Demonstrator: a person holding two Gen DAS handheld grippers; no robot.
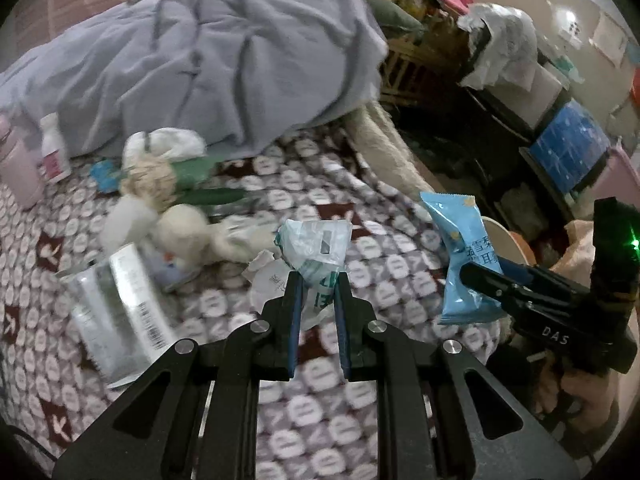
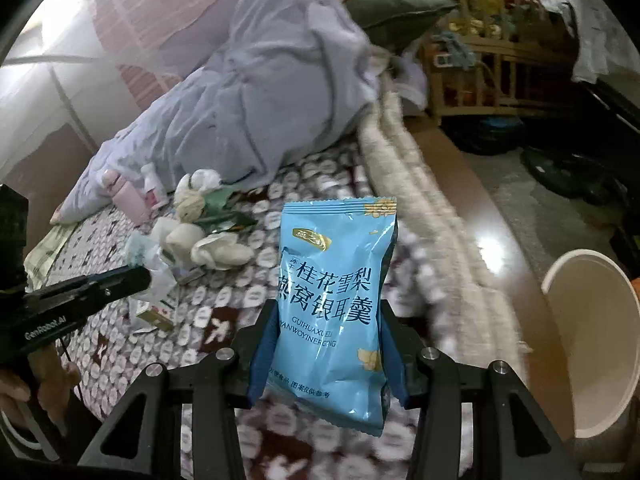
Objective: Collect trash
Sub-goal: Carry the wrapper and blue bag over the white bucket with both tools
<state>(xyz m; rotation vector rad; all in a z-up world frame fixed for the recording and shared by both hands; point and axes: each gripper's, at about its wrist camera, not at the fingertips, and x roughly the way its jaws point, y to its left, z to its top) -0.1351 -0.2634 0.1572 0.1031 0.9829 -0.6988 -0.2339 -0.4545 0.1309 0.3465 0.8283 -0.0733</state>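
Note:
My left gripper [image 1: 317,280] is shut on a crumpled pale green-and-white plastic wrapper [image 1: 316,246], lifted above the patterned bedspread [image 1: 360,184]. My right gripper [image 2: 328,308] is shut on a light blue snack packet [image 2: 334,300] with Chinese print, held upright over the bed. That blue snack packet [image 1: 460,264] shows at the right in the left wrist view, with the right gripper's fingers [image 1: 488,280] clamped on it. The left gripper [image 2: 136,278] and its wrapper [image 2: 158,264] appear at the left of the right wrist view. More litter lies on the bed: a silver foil pouch [image 1: 120,312] and small wrappers [image 2: 154,314].
A white bin [image 2: 596,344] stands on the floor at the right, beside the bed edge. Plush toys [image 1: 160,196], a pink bottle [image 1: 20,164] and a small white bottle [image 1: 54,148] sit by a rumpled grey-blue duvet [image 1: 224,60]. Wooden shelving [image 2: 472,60] and clutter stand beyond.

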